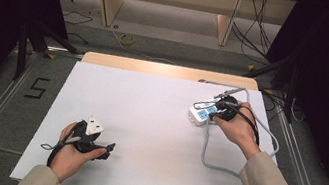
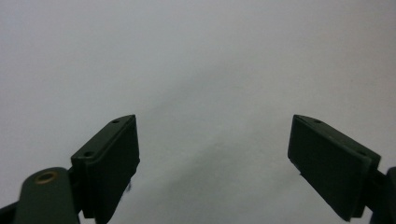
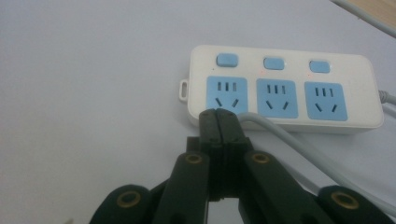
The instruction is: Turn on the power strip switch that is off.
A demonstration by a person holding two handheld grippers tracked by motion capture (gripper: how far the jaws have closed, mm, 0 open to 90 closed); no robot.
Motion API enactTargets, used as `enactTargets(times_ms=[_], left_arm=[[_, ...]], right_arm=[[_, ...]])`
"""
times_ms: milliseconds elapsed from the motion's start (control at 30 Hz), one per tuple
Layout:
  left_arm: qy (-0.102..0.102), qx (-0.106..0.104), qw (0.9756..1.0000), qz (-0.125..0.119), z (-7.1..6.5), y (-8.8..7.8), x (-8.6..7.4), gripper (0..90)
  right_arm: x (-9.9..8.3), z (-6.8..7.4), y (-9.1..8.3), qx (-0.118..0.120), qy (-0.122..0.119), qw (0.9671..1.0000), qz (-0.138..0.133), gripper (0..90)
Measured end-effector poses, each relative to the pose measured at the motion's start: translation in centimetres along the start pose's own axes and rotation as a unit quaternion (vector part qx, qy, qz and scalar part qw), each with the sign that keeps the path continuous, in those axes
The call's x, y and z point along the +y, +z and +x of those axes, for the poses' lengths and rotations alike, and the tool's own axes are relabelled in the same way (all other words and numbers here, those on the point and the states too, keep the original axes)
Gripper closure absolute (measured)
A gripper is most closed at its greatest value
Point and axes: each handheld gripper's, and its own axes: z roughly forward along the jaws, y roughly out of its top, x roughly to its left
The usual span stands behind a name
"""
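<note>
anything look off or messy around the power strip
Nothing is damaged or spilled. The power strip lies flat, all three sockets empty; its grey cable loops loosely across the table beside the right gripper.

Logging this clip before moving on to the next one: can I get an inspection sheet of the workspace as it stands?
Surface: white table top, bare in the middle.
Job's things: white power strip with three blue sockets and three blue switches, at the far right.
Clutter: nothing seen.
Grippers: left tongs open over bare table; right tongs shut, tips at the strip's near edge, nothing seen between them.
Cables: grey cord loops from the strip across the table.
Surroundings: wooden furniture legs and loose wires on the floor beyond; a "5" marked on the floor at left.
</note>
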Motion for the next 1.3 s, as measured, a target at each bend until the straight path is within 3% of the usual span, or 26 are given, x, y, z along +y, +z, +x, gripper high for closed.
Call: enactTargets(times_ms=[1300], left_arm=[[-0.002, -0.001, 1.0, -0.001, 0.0, 0.1, 0.0, 16.4]], right_arm=[[2.9, -1.4, 1.7, -0.004, 0.011, 0.9999, 0.002, 90.0]])
